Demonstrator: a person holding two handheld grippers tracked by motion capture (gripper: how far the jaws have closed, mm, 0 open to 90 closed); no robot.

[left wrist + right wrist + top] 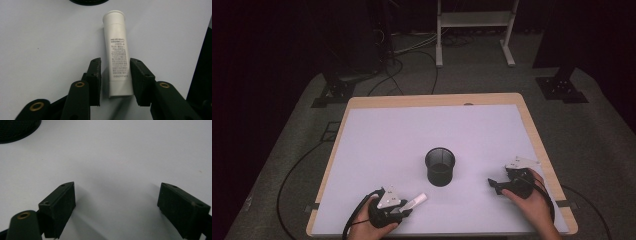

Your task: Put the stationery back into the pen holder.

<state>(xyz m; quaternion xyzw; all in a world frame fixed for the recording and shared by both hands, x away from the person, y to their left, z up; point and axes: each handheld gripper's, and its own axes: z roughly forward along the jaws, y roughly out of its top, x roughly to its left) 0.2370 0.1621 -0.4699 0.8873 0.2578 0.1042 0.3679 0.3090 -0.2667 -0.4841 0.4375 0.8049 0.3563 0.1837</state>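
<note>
The white tube (117, 53) lies flat on the white table (387, 135) near the near-left edge, long axis running from the left claw (404, 209) up and to the right, toward the black mesh cup (440, 166); the capped end points away from the claw, the flat crimped end sits between the jaws; in the left gripper view the left claw (115, 75) brackets the tube's lower half, one pad touching or all but touching one side and a narrow gap showing on the other, so the jaws are partly closed around the tube without a confirmed clamp; the print on the tube is too small to read; the mesh cup stands upright at the table's centre, apart from the tube tip, and is cut off at the top edge of both gripper views; the right claw (493, 184) rests near the near-right edge, held by the person's right hand (532, 200); in the right gripper view the right claw (116, 202) stands wide open over bare table surface; the left hand (372, 225) is cut off by the bottom of the high view; broad open surface lies behind and on both sides of the cup
</note>
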